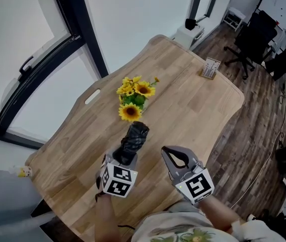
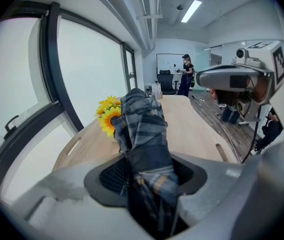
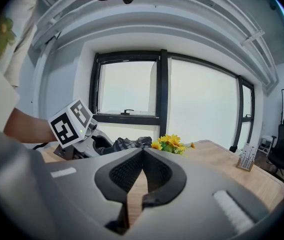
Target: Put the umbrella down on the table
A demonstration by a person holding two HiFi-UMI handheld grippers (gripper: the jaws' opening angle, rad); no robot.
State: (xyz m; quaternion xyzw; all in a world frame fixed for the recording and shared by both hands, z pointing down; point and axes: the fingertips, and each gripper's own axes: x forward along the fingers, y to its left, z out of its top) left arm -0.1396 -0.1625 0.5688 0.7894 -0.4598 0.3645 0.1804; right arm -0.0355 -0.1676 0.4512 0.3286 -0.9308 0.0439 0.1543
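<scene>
The left gripper (image 1: 127, 156) is clamped on the folded dark plaid umbrella (image 1: 135, 136), holding it tilted over the table (image 1: 198, 110) by its near edge, tip toward the sunflowers (image 1: 133, 97), and the right gripper (image 1: 168, 153) alongside has its jaws together, empty.

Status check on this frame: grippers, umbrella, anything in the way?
Left gripper shut on folded umbrella, angled down over table. Right gripper shut, empty. Sunflowers just ahead of umbrella's tip.

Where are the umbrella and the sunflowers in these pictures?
umbrella (image 1: 136, 134): head view, on its folded dark fabric.
sunflowers (image 1: 130, 112): head view, on the nearest yellow bloom.
</scene>
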